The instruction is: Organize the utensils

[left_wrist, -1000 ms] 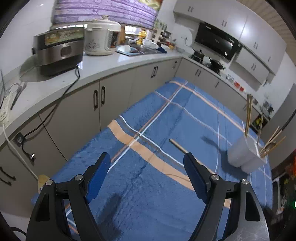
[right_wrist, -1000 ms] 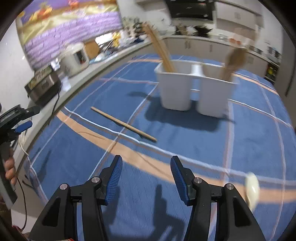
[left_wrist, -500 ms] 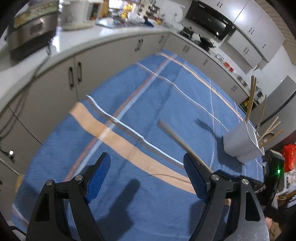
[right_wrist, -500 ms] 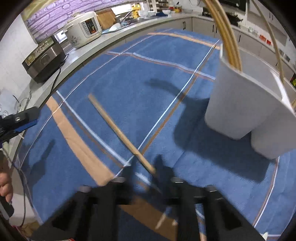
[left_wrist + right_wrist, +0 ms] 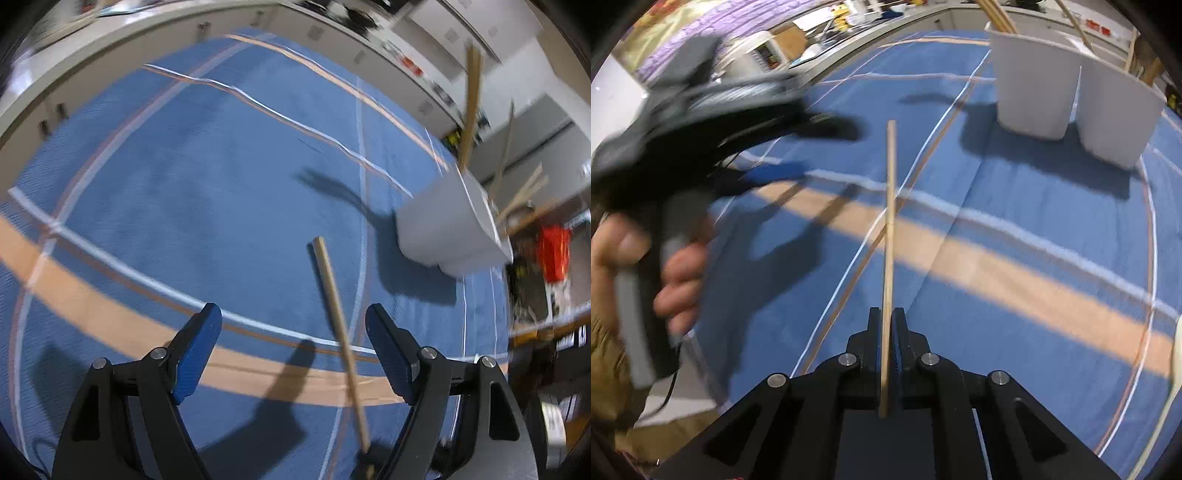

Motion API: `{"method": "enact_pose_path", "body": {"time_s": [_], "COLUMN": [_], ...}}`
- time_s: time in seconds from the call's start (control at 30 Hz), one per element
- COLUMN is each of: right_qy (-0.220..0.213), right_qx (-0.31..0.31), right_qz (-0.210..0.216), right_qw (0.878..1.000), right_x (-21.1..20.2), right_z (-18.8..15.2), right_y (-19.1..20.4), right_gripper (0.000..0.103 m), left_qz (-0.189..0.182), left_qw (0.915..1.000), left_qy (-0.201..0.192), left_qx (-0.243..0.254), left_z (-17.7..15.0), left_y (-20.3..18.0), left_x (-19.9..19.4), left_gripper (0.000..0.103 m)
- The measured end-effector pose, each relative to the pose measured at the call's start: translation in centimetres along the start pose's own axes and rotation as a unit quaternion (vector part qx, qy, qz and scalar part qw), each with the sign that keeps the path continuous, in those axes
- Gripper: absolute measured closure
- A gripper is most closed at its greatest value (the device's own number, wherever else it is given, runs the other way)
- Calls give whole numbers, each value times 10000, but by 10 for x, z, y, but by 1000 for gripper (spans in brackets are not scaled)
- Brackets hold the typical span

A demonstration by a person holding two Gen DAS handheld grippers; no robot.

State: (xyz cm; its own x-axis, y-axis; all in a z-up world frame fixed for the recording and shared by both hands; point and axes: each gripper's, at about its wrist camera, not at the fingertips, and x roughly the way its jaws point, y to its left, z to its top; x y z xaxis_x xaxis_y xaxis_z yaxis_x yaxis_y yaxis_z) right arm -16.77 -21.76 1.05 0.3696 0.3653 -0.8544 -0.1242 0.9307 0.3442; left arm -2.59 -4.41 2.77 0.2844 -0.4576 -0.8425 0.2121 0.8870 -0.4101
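A: Pinching a thin pale wooden chopstick [image 5: 889,229], the right gripper [image 5: 885,334] is closing its blue-padded fingers [image 5: 897,349] on the stick's near end; no gap is showing beside the wood. The stick is running straight ahead from the fingers, out over the blue plaid cloth [image 5: 1015,206] covering the table.

B: Why grip it at the end?

A: Probably so the free end can be aimed into the white two-compartment plastic holder [image 5: 1067,96] standing ahead and to the right. Held this way, the long part is leading.

B: And the left gripper [image 5: 293,345]?

A: Its fingers [image 5: 197,347] are standing wide apart and gripping nothing. In the left wrist view the same chopstick [image 5: 334,310] is crossing the space between them, nearer the right-hand pad, without touching either. From the right wrist view that tool is showing blurred at the left, a hand [image 5: 646,266] wrapped round its handle.

B: What else is around?

A: The holder [image 5: 450,225] is already carrying several wooden sticks and utensils upright. Behind the table a pale kitchen counter with cabinets [image 5: 122,70] is curving round; an orange-red object [image 5: 552,253] beyond the holder is too blurred to name.

B: Anything in the way?

A: The cloth between stick and holder is looking bare. I judge the upright sticks in the holder are the likeliest things to snag.
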Motion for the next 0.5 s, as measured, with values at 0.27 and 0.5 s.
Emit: {"method": "enact_pose_path", "body": {"time_s": [0.27,0.5], "right_qy": [-723,-480], "right_qx": [891,1853], "right_qz": [-789,-1832], "right_qw": [9903,9643], "right_x": [-77,-107], "right_z": [-40,-58], "right_y": [-63,-160], "right_gripper": [76,76], "left_qz": [723,1093], "left_qw": [9892,9702], "left_qy": [91,128], "left_qx": [1274,2159], "left_z": [-9,-14], "left_y": [-57,-85], "left_x": [28,40], "left_gripper": [33,63]}}
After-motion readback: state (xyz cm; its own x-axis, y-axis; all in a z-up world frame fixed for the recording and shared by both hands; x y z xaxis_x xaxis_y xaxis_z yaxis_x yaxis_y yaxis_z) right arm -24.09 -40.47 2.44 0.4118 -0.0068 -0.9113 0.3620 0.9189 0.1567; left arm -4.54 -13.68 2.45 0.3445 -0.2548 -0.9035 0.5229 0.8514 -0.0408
